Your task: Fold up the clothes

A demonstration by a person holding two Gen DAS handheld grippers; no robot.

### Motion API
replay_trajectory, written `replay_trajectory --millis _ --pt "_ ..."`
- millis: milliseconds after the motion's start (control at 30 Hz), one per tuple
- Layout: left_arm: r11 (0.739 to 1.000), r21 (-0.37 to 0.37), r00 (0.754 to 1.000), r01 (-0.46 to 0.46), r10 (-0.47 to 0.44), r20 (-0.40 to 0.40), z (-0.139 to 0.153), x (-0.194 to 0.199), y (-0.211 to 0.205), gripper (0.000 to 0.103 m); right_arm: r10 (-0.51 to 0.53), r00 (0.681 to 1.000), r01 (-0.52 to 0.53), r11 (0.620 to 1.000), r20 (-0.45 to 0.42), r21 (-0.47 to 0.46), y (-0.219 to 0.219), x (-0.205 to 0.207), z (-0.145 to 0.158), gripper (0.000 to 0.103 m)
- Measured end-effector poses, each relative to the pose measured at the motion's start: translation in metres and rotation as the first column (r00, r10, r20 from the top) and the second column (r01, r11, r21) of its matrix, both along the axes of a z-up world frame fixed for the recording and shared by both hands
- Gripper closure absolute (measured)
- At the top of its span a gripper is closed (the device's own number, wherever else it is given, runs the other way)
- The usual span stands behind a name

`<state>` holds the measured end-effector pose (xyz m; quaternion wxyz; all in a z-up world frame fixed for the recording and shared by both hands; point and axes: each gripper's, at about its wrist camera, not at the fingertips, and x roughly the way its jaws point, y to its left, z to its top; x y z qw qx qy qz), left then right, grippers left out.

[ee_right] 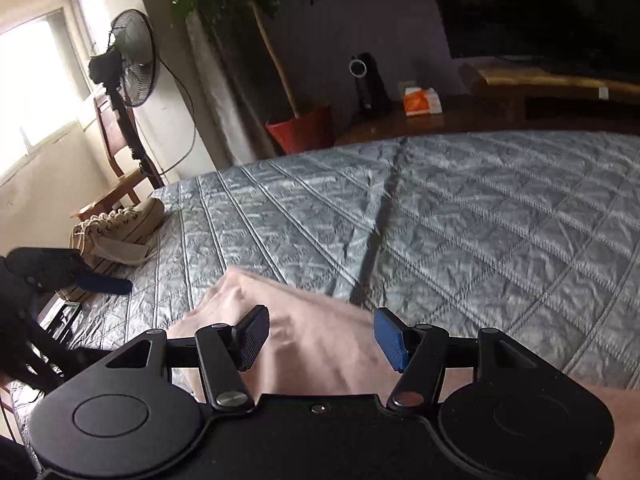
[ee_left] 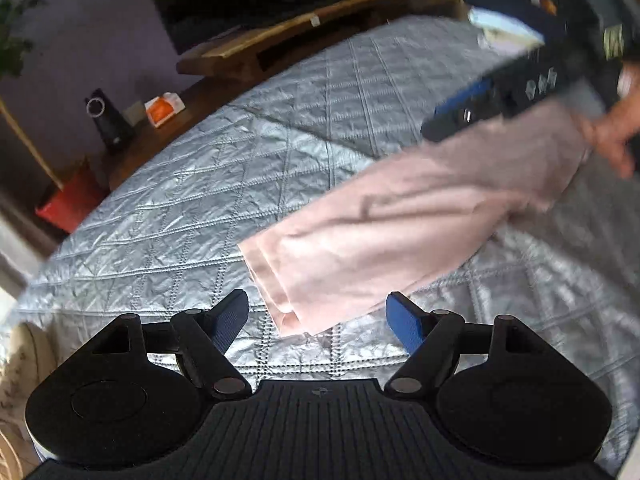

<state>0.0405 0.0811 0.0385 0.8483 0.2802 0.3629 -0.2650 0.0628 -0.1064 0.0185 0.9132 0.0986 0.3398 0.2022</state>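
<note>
The cloth (ee_left: pixel 400 216), pink and folded into a long band, lies on the bed (ee_left: pixel 224 184); in the left wrist view its long axis runs from the layered end at lower centre, just ahead of the left gripper (ee_left: pixel 316 322), up to the right toward the right gripper (ee_left: pixel 460 114) and a hand (ee_left: pixel 612 132); fabric soft, matte, lightly creased; bedspread grey-silver, quilted in stitched diamonds, crinkled sheen; left jaws apart, nothing between them; right jaws apart, cloth (ee_right: pixel 312 340) below and between the blue ribbed pads (ee_right: pixel 390 338), which do not press on it
</note>
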Motion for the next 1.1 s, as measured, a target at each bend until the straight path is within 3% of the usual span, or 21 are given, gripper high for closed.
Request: replay_trajectory --millis 133,233,333,433,567,667,900,1100 --pt "0.998 0.052 0.999 0.046 -0.045 -0.016 -0.013 0.000 -0.012 0.022 0.005 1.000 -0.005 0.999 -0.024 -0.036 -0.005 -0.005 0.000 0.046" --pt "0.984 0.139 0.993 0.110 -0.116 0.032 -0.022 -0.008 -0.027 0.021 0.000 0.999 -0.001 0.999 -0.033 -0.043 -0.009 -0.007 0.001 0.044" --pt "0.976 0.193 0.992 0.105 -0.118 0.054 -0.031 -0.006 -0.033 0.021 -0.005 0.999 0.003 0.999 -0.049 -0.045 -0.013 -0.007 -0.001 0.044" --pt "0.982 0.179 0.995 0.054 -0.068 0.068 -0.030 0.004 -0.028 0.023 0.004 0.998 -0.007 0.998 -0.058 -0.056 -0.013 -0.009 -0.002 0.044" --pt "0.986 0.164 0.997 0.019 -0.032 0.076 -0.029 0.012 -0.023 0.046 0.006 0.998 -0.009 0.998 -0.055 -0.056 -0.015 -0.009 -0.002 0.043" --pt "0.986 0.167 0.996 0.031 -0.044 0.076 -0.028 0.011 -0.023 0.057 0.012 0.999 -0.015 0.998 -0.052 -0.060 -0.014 -0.010 -0.001 0.043" --pt "0.987 0.154 0.996 0.056 -0.066 0.065 -0.028 0.007 -0.024 0.073 0.011 0.998 -0.016 0.997 -0.061 -0.072 -0.014 -0.010 -0.003 0.043" --pt "0.994 0.101 0.999 0.028 -0.029 0.014 -0.024 0.013 -0.020 0.095 0.013 0.997 -0.020 0.996 -0.081 -0.084 -0.013 -0.009 -0.006 0.042"
